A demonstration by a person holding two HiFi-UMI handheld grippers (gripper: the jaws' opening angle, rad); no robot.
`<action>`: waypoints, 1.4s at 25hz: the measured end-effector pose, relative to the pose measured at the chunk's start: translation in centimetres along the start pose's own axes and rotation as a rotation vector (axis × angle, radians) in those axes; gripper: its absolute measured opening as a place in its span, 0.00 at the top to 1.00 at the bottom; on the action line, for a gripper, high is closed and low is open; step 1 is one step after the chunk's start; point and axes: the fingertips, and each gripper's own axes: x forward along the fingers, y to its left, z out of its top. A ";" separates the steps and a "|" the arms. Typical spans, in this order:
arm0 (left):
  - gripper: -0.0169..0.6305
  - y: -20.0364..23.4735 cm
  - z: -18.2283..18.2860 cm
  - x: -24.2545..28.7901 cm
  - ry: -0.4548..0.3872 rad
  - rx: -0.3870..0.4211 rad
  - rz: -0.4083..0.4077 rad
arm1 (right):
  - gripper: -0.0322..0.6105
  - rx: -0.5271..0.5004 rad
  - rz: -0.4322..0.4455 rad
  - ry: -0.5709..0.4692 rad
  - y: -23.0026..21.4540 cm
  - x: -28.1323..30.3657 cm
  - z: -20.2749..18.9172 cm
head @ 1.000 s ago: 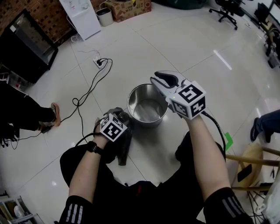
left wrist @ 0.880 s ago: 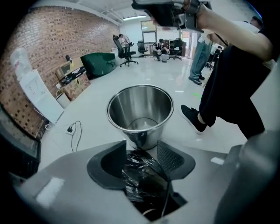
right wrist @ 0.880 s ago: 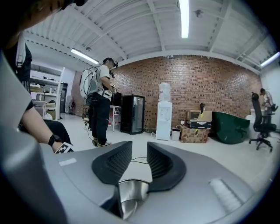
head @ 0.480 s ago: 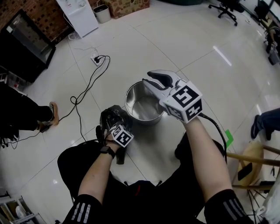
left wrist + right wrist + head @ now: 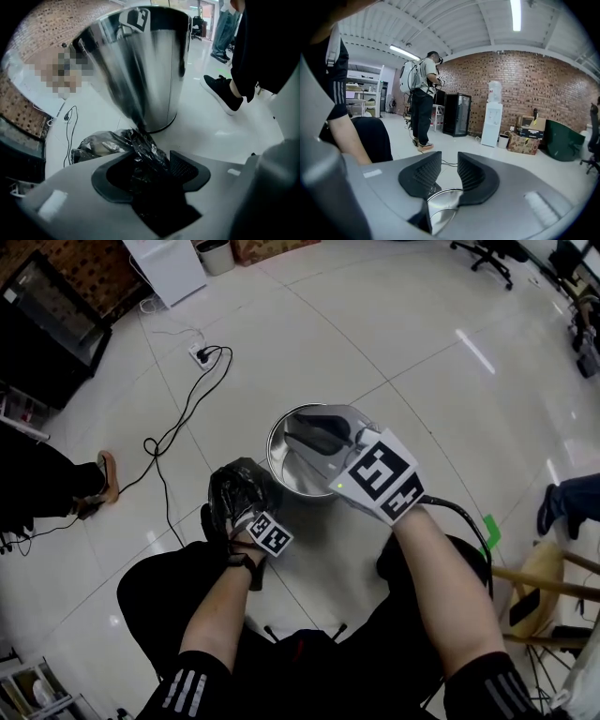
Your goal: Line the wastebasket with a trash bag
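Black crumpled plastic trash bag point(image 5: 234, 491): bunched on the white tiled floor point(image 5: 394, 343), just beside the left of the round stainless-steel wastebasket point(image 5: 274, 454); mouth not yet opened out. Wastebasket upright, unlined, steel inside bare where visible.

Left gripper point(image 5: 150, 169): pointed steeply down, jaws clenched on a fold of the bag.

Right gripper point(image 5: 302, 432): above the basket's rim, jaws partly apart, just been opening, nothing between them.

Step in hand, by judgement: securing the bag before spreading it.

Next move likely calls for lifting the bag clear, bringing the right jaws to a second edge of its mouth, pulling it wide, then lowering it in and folding the edge over the rim.
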 end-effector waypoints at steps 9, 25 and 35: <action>0.95 1.0 -2.0 1.3 0.050 0.017 0.038 | 0.77 -0.008 0.010 0.010 0.3 0.6 -0.3; 0.97 10.5 -0.1 -10.1 -0.150 -0.142 0.216 | 0.77 -0.014 0.025 0.036 0.6 1.6 -0.7; 0.97 18.3 3.7 -20.9 -0.328 -0.188 0.367 | 0.77 -0.009 0.015 0.040 0.3 1.9 -0.9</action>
